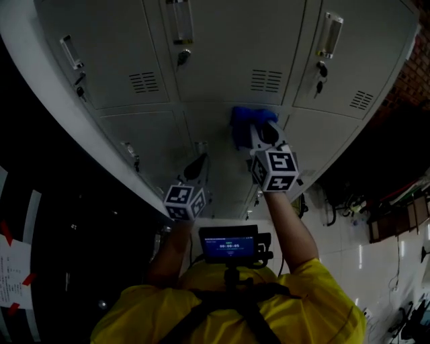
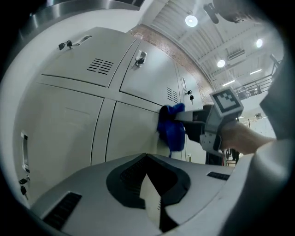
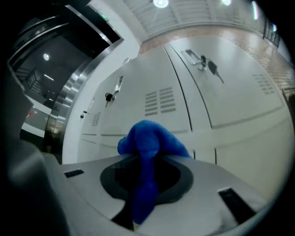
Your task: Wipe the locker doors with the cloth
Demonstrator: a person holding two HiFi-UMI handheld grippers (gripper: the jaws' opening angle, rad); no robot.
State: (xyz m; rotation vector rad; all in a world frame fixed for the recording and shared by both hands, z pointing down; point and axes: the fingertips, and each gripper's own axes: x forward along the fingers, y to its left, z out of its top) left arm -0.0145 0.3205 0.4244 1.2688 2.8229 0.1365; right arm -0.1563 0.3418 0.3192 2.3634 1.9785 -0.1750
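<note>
Grey metal locker doors (image 1: 222,60) fill the wall ahead. A blue cloth (image 1: 247,121) is pressed on a lower-row door, just under the seam below the upper row. My right gripper (image 1: 259,136) is shut on the cloth, its marker cube nearer to me. In the right gripper view the cloth (image 3: 148,138) bunches over the jaw tips and hangs down between them (image 3: 145,159). My left gripper (image 1: 197,166) hovers lower left of the cloth, shut and holding nothing. The left gripper view shows its closed jaws (image 2: 147,159), the cloth (image 2: 171,130) and the right gripper (image 2: 185,122) against the door.
Keys hang from locks (image 1: 321,75) beside recessed handles (image 1: 180,20) on the upper doors. A dark panel and steel edge (image 1: 40,201) run along the left. A brick wall (image 1: 413,67) and white floor with cables (image 1: 396,269) lie right. A small screen (image 1: 228,244) sits at my chest.
</note>
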